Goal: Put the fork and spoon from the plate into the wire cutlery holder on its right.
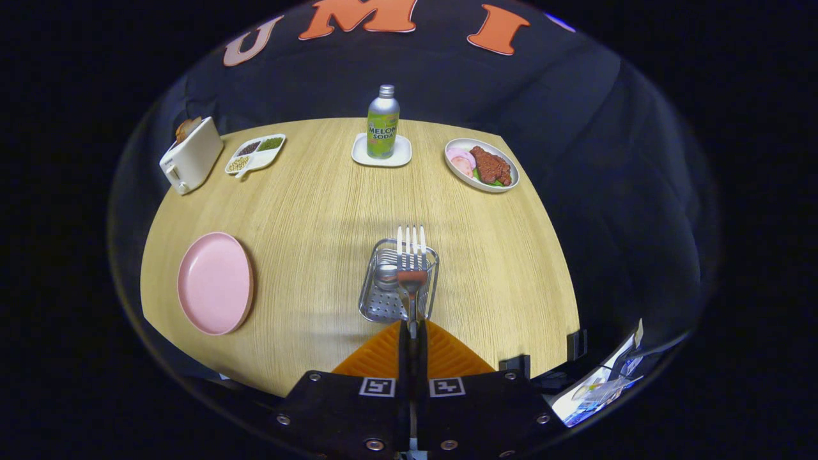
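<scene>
My gripper is shut on the handle of a metal fork, whose tines point away from me. The fork hangs over the wire cutlery holder, which stands on the wooden table just ahead of the fingers. Inside the holder I see the bowl of a spoon, left of the fork's neck. The pink plate lies bare to the left of the holder.
At the table's far side stand a toaster, a divided snack dish, a soda bottle on a white coaster, and a plate of meat and ham. The table's right edge runs close beyond the holder.
</scene>
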`<state>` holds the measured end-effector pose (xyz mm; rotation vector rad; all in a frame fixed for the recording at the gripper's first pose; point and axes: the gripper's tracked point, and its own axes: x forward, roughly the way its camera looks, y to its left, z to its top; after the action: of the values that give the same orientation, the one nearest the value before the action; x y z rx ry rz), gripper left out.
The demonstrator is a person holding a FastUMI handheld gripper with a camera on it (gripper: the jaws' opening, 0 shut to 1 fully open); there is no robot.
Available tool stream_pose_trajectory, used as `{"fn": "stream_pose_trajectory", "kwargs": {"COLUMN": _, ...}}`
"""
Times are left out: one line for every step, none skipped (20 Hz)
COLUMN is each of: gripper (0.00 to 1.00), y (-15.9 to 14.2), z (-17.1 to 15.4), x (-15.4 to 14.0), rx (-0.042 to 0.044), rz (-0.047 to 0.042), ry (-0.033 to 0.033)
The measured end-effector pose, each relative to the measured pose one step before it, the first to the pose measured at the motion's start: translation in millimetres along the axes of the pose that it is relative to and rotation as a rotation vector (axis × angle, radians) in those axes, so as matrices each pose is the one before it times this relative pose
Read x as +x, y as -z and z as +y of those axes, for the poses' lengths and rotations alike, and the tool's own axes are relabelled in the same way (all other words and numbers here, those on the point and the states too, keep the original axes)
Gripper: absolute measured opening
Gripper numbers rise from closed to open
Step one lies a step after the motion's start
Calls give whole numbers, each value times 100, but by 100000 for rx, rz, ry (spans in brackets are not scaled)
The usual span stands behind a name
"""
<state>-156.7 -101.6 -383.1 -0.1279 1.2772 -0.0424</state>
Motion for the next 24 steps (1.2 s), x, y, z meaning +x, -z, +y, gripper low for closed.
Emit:
{"fn": "stream_pose_trajectory", "kwargs": {"gripper": 6, "y": 15, "z": 124, "x": 242, "rx": -853, "rz": 690, "ry": -190}}
{"fn": "stream_pose_trajectory", "kwargs": {"gripper": 6, "y": 218, "z": 252, "x": 90, "rx": -747, "rz": 1458, "ry": -1067}}
{"fn": "stream_pose_trajectory", "kwargs": {"gripper": 6, "y": 96, "z": 269, "x": 176, "rx": -247, "rz": 830, "ry": -1211}}
{"fn": "stream_pose_trajectory", "kwargs": {"gripper": 7, "y": -89, "z": 129, "x": 93, "rx": -427, "rz": 144, "ry": -500}}
{"fn": "stream_pose_trajectory", "kwargs": {"gripper": 7, "y": -167, "z": -141, "x": 221, "rx": -798, "rz": -281, "ry": 414}}
{"fn": "stream_pose_trajectory", "kwargs": {"gripper": 7, "y": -151, "z": -55, "x": 99, "rx": -1200, "rz": -121, "ry": 265}}
{"fn": "stream_pose_trajectory", "kwargs": {"gripper": 8, "y": -242, "z": -9, "x": 94, "rx": -876, "rz": -495, "ry": 172}}
{"fn": "stream_pose_trajectory", "kwargs": {"gripper": 8, "y": -301, "z": 0, "x": -68, "rx": -356, "rz": -608, "ry": -159}}
{"fn": "stream_pose_trajectory", "kwargs": {"gripper": 9, "y": -367, "z": 81, "x": 63, "rx": 79, "rz": -1068, "ry": -2}}
{"fn": "stream_pose_trajectory", "kwargs": {"gripper": 9, "y": -497, "z": -27, "x": -46, "rx": 390, "rz": -1416, "ry": -229}}
{"fn": "stream_pose_trajectory", "kwargs": {"gripper": 9, "y": -641, "z": 79, "x": -36, "rx": 374, "rz": -2129, "ry": -839}}
{"fn": "stream_pose_trajectory", "kwargs": {"gripper": 9, "y": -802, "z": -11, "x": -182, "rx": 636, "rz": -2831, "ry": -748}}
{"fn": "stream_pose_trajectory", "kwargs": {"gripper": 8, "y": -696, "z": -113, "x": -256, "rx": 577, "rz": -2592, "ry": -354}}
{"fn": "stream_pose_trajectory", "kwargs": {"gripper": 8, "y": -619, "z": -248, "x": -140, "rx": 482, "rz": -1927, "ry": 451}}
{"fn": "stream_pose_trajectory", "kwargs": {"gripper": 8, "y": -675, "z": -82, "x": -158, "rx": 338, "rz": -2421, "ry": 38}}
{"fn": "stream_pose_trajectory", "kwargs": {"gripper": 9, "y": -808, "z": -98, "x": -271, "rx": 432, "rz": -2774, "ry": 181}}
{"fn": "stream_pose_trajectory", "kwargs": {"gripper": 9, "y": -1123, "z": -297, "x": -228, "rx": 813, "rz": -3759, "ry": 481}}
{"fn": "stream_pose_trajectory", "kwargs": {"gripper": 9, "y": -1284, "z": -215, "x": -405, "rx": 1387, "rz": -4748, "ry": 154}}
{"fn": "stream_pose_trajectory", "kwargs": {"gripper": 9, "y": -1419, "z": 198, "x": -480, "rx": 1904, "rz": -5323, "ry": -1227}}
{"fn": "stream_pose_trajectory", "kwargs": {"gripper": 9, "y": -1534, "z": 397, "x": -578, "rx": 1904, "rz": -5776, "ry": -2328}}
{"fn": "stream_pose_trajectory", "kwargs": {"gripper": 11, "y": -1656, "z": 132, "x": -454, "rx": 1164, "rz": -6135, "ry": -1100}}
{"fn": "stream_pose_trajectory", "kwargs": {"gripper": 13, "y": -1662, "z": -152, "x": -395, "rx": 182, "rz": -6181, "ry": 368}}
{"fn": "stream_pose_trajectory", "kwargs": {"gripper": 16, "y": -1767, "z": -79, "x": -610, "rx": -222, "rz": -6362, "ry": 183}}
{"fn": "stream_pose_trajectory", "kwargs": {"gripper": 17, "y": -1984, "z": 71, "x": -487, "rx": 255, "rz": -6483, "ry": 144}}
